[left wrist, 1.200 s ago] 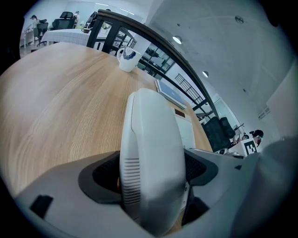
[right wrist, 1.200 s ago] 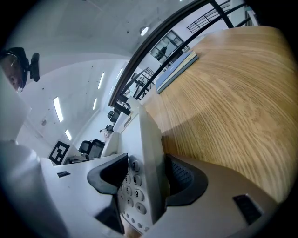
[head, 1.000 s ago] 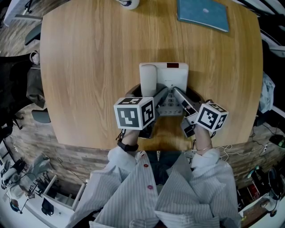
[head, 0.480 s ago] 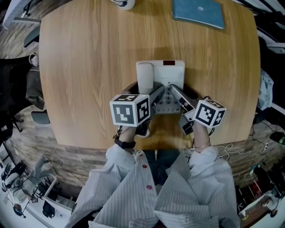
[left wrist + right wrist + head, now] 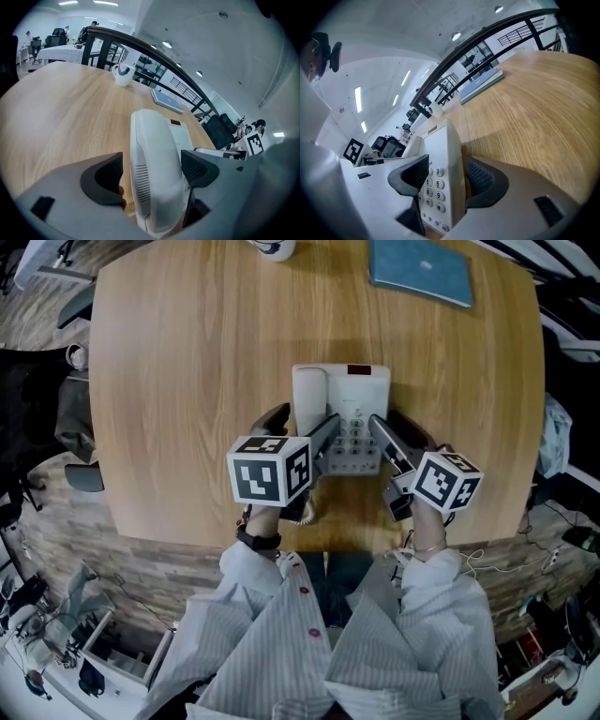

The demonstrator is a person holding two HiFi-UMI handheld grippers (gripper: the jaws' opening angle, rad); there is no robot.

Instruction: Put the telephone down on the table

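Observation:
The white telephone (image 5: 342,409) is at the near middle of the wooden table (image 5: 187,381), with its handset (image 5: 152,154) on its left side. My left gripper (image 5: 300,426) is shut round the handset end, one pad outside it and one between handset and keypad. My right gripper (image 5: 398,435) is shut on the phone's right edge (image 5: 452,159), one pad over the keypad (image 5: 433,187) and the other behind the edge. A shadow lies on the wood right beside the phone. I cannot tell whether its base touches the table.
A white cup (image 5: 272,247) stands at the far edge of the table. A blue book (image 5: 422,268) lies at the far right. The table's near edge (image 5: 319,545) runs just behind both grippers. Office chairs and clutter surround the table.
The inner fingers of the two grippers now stand farther apart over the phone, and more of the keypad shows between them. The phone has barely shifted on the table.

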